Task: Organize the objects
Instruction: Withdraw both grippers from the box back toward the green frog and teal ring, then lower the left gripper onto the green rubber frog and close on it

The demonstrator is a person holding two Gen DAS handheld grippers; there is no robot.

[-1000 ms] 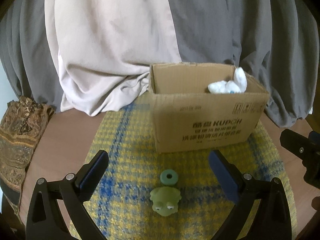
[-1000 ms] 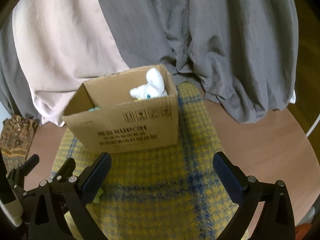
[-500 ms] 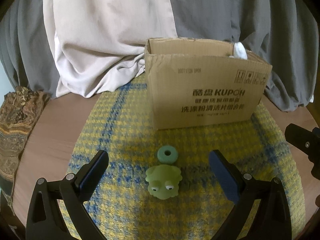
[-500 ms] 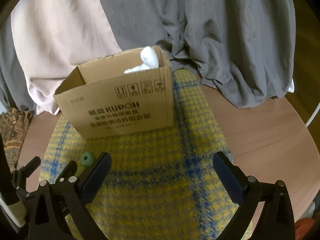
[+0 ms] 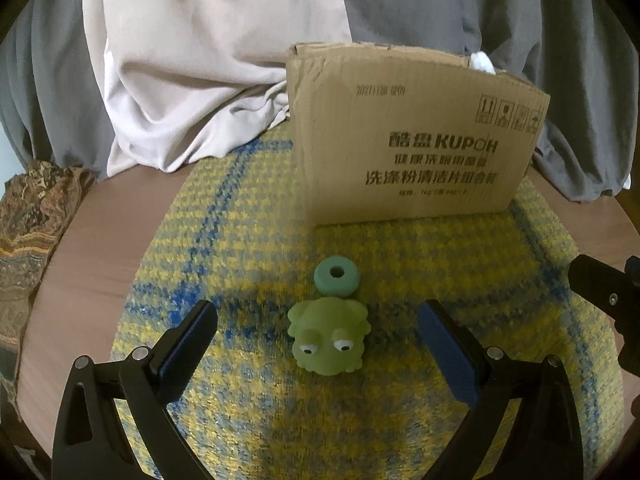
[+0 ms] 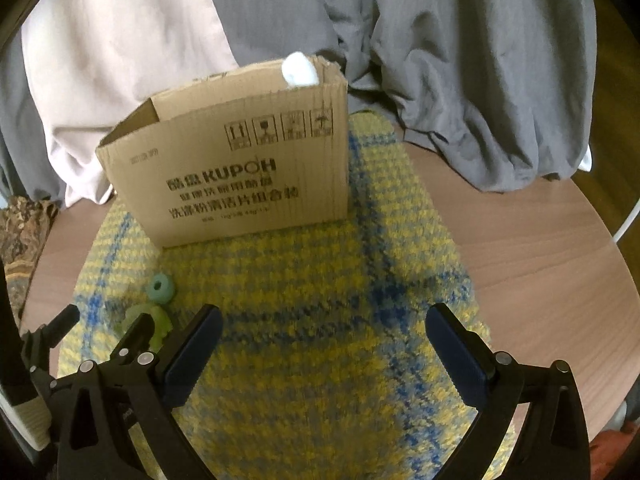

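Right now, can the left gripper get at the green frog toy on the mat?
Probably yes. The left gripper is open, with the green frog toy lying between its jaws on the mat. Only the teal ring sits close behind the frog, and nothing blocks the way.

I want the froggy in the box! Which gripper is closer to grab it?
The left gripper. Its open fingers sit on either side of the light green rubber frog toy. The right gripper is open too, but only yellow-and-blue woven mat lies between its fingers.
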